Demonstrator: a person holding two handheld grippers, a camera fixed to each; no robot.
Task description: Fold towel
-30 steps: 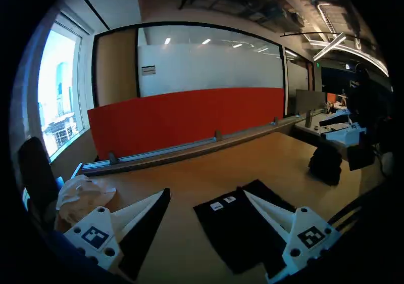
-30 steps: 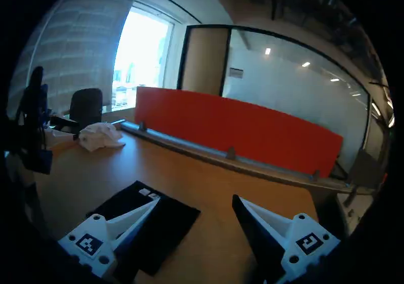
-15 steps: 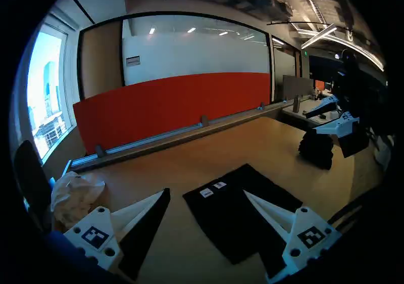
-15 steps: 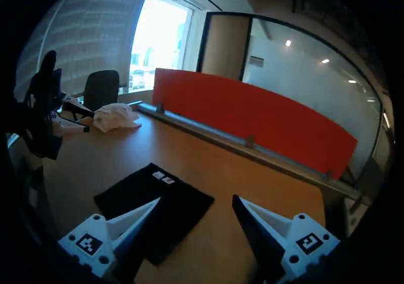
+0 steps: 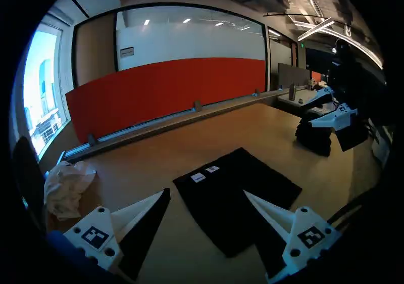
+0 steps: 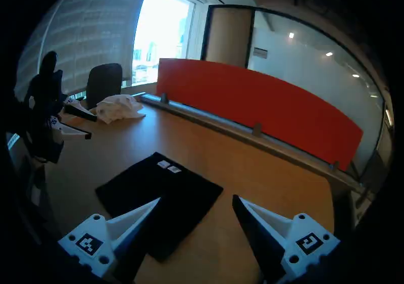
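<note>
A black towel (image 5: 237,195) (image 6: 159,195) lies flat on the wooden desk (image 5: 202,142), with two small white tags near its far edge. My left gripper (image 5: 207,203) hovers above the towel's near-left side, open, nothing between its fingers. My right gripper (image 6: 197,208) hangs over the towel's near-right corner, also open and empty. The right gripper (image 5: 336,122) appears far off at the right in the left gripper view, and the left gripper (image 6: 70,120) appears at the far left in the right gripper view.
A crumpled white cloth (image 5: 63,188) (image 6: 118,107) lies at the desk's left end. A dark pile of fabric (image 5: 315,137) sits at the right end. An orange partition (image 5: 166,89) with a metal rail runs along the desk's back. An office chair (image 6: 103,84) stands by the window.
Both grippers have risen and tilted down, so more of the desk and the whole towel are in view. Both stay open. The towel has not moved.
</note>
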